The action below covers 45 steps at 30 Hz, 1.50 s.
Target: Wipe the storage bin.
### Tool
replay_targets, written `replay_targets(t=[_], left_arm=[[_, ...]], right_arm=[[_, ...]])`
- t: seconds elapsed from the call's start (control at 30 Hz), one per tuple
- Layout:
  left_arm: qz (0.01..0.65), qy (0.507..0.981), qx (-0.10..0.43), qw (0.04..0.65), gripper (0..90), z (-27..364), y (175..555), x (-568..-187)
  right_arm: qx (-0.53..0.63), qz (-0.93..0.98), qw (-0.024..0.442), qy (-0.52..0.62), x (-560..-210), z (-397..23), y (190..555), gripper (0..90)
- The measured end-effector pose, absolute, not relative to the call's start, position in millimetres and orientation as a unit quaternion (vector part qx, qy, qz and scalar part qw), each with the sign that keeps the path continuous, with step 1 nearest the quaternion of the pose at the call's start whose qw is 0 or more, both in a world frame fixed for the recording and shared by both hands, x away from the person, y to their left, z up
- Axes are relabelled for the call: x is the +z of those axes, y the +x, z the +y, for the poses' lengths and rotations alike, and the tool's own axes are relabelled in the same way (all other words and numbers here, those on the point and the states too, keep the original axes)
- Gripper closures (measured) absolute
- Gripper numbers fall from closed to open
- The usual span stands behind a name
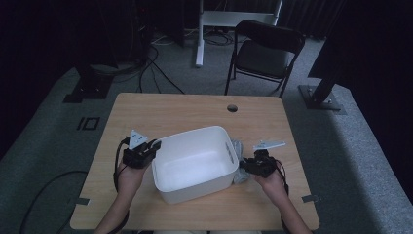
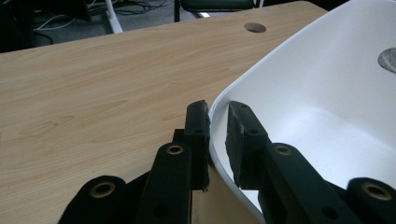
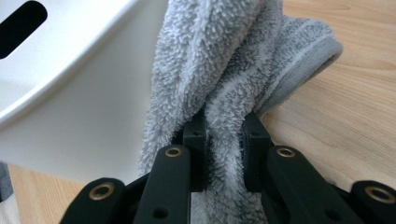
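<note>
Towel (image 3: pixel 224 79), grey, hangs pinched in the right tool (image 1: pixel 249 165) at the white tub's (image 1: pixel 195 161) three o'clock side. Left tool (image 1: pixel 155 145) grips the tub's rim at nine o'clock, both forearms reaching from six o'clock. Wooden worktop (image 1: pixel 195 109); folding chair (image 1: pixel 265 51) at twelve.

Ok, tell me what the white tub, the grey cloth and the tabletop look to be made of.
White rectangular tub: probably moulded plastic, smooth matte walls, thin rounded rim, cut-out handle slot.
Grey fluffy cloth: looks like terry towelling, looped pile and a stitched hem.
Light wooden table: wood or wood-look laminate, printed-looking grain, low sheen; cannot tell which.
</note>
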<state>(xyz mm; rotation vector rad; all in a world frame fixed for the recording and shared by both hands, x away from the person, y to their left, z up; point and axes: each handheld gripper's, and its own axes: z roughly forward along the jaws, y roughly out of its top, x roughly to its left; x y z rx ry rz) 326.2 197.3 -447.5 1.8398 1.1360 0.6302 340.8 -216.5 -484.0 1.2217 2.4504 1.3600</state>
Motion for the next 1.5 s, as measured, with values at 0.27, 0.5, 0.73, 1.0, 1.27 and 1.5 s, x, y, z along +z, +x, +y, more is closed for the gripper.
replay_targets(t=[0.27,0.5,0.73,1.0,1.27,1.5], left_arm=[[0.457,0.736,0.253,0.430,78.6,198,326,-448],[0.456,0.737,0.250,0.432,78.5,198,327,-448],[0.447,0.745,0.250,0.428,78.5,199,327,-447],[0.445,0.747,0.246,0.428,78.5,200,328,-447],[0.449,0.744,0.246,0.430,78.5,199,328,-447],[0.446,0.746,0.244,0.431,78.4,200,328,-447]], right_arm=[[0.440,0.800,0.033,0.407,-496,-215,346,77.5],[0.420,0.806,0.019,0.416,-515,-211,353,77.5],[0.434,0.800,0.036,0.413,-500,-214,354,77.3],[0.443,0.800,0.049,0.401,-485,-211,358,77.3],[0.436,0.801,0.038,0.409,-498,-208,361,77.5],[0.418,0.805,0.022,0.420,-515,-206,367,77.4]])
